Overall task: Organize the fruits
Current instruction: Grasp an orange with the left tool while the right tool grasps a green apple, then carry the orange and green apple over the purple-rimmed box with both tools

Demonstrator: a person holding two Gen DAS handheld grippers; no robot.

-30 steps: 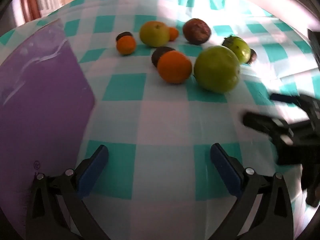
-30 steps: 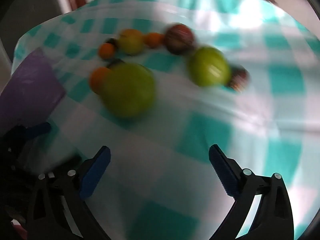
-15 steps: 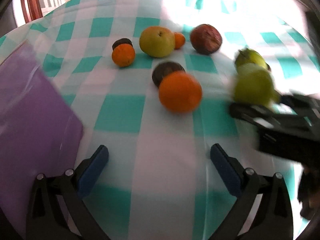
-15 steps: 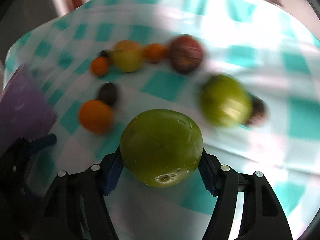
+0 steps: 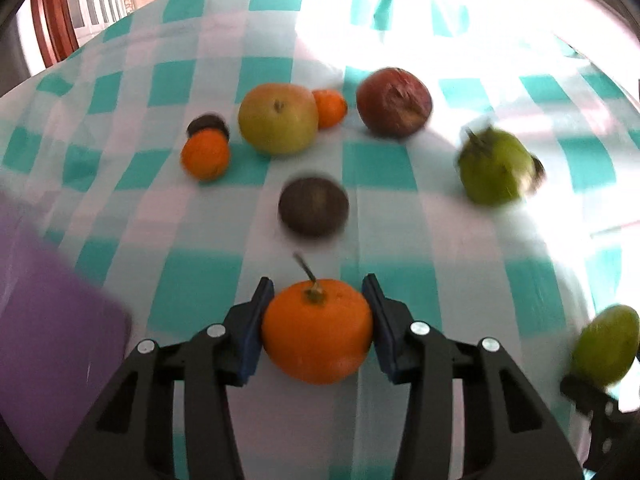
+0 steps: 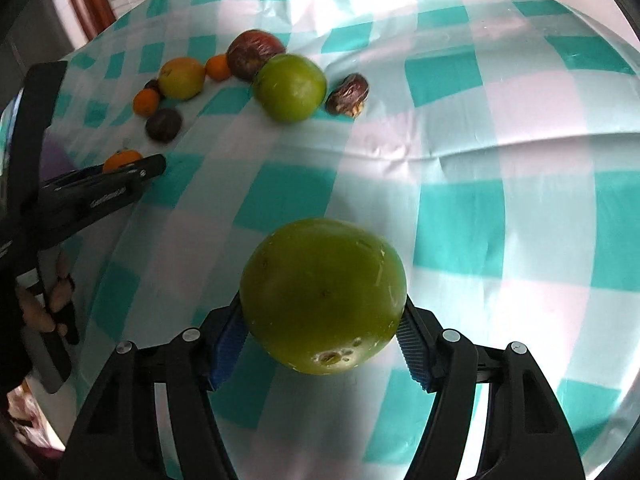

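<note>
My left claw (image 5: 317, 322) is closing its jaws on an orange (image 5: 317, 330), which sits squarely between the blue pads, stem up, both pads against its sides. My right claw (image 6: 322, 330) holds a big green fruit (image 6: 323, 294) pinched between its pads, raised above the checked cloth (image 6: 500, 200). Beyond the orange lie a dark round fruit (image 5: 313, 206), then a yellow apple (image 5: 278, 118) and a reddish fruit (image 5: 394, 102). A purple board (image 5: 48, 344) sits to the left.

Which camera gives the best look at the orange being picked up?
The left wrist view: the orange sits large and central, stem up, between the closing left gripper pads. In the right wrist view only its small top peeks above that gripper's finger.
</note>
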